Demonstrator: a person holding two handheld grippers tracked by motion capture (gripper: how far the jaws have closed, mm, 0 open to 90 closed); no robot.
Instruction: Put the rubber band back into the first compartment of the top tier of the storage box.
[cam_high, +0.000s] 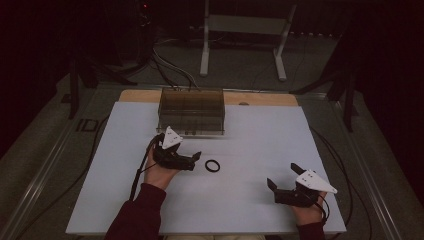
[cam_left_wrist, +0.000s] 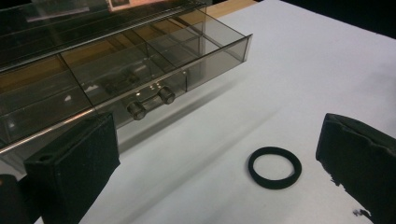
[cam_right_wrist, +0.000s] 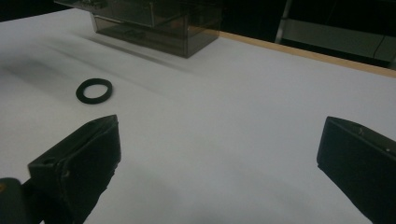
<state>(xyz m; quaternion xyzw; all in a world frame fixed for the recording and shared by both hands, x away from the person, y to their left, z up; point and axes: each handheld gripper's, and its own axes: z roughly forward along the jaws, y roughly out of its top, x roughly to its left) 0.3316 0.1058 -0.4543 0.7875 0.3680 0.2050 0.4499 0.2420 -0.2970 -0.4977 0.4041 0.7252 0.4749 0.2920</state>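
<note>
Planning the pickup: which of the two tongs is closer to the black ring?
The left tongs: their open tips sit right beside the black ring. The right tongs, also open, are far off near the table's front right.

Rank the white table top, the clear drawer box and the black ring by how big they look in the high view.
1. white table top
2. clear drawer box
3. black ring

The gaps are wide, so nearness to the camera does not change the order.

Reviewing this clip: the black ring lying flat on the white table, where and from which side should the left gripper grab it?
Judging by its pose, pinch one side of the band of the black ring, one finger inside the hole and one outside, coming from above. It lies flat and thin on the white table, leaving little height for a side grasp. The left gripper is open and nearest.
</note>
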